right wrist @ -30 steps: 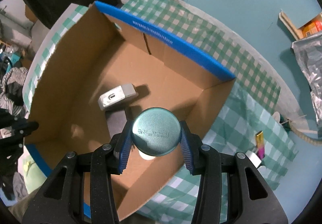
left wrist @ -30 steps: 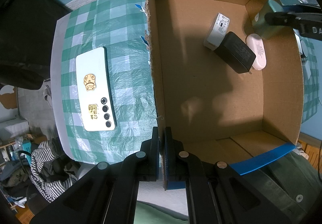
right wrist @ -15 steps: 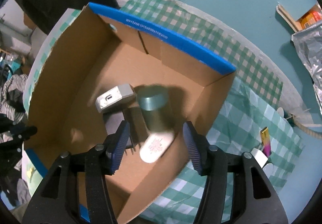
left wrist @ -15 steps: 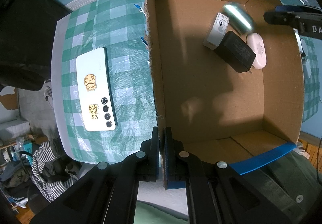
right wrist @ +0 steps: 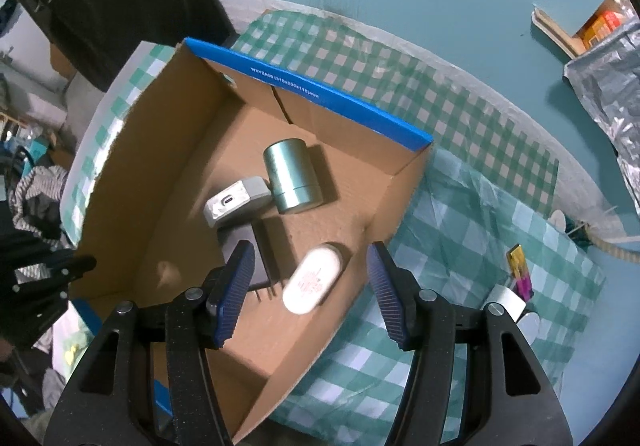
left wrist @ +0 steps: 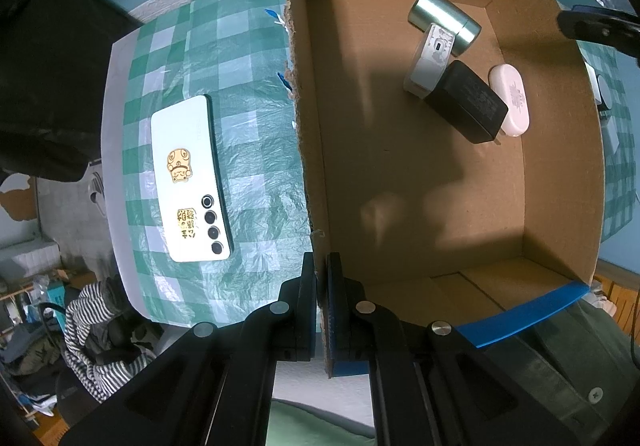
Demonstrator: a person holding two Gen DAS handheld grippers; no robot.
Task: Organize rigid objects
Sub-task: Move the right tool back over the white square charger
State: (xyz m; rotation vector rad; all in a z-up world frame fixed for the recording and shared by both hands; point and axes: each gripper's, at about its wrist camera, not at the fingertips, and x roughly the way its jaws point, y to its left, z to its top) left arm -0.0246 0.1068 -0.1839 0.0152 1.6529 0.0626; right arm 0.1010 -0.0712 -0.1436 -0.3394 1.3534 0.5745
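Tin [right wrist: 294,175]: a smooth metallic green cylinder, lying on its side on the floor of the box [left wrist: 560,181], touching the grey charger.
Box: plain brown corrugated card with blue-taped rims and one ragged, torn edge; it sits on your desk [left wrist: 248,57] under a crinkled green-and-white check plastic cover.
Grey charger [right wrist: 236,201]: a matt blocky shape with rounded corners, leaning on the black adapter [left wrist: 466,101].
Black adapter: a hard rectangular brick with two metal prongs.
Pink case [right wrist: 314,278]: a glossy pill-shaped shell just beside the adapter.
Phone [left wrist: 190,177]: a flat white slab with gold stickers, outside the box on the cover.
Your left tongs [left wrist: 322,278]: pressed together, pinching the box wall.
Your right tongs [right wrist: 310,278]: ribbed blue pads spread, empty, above the box.
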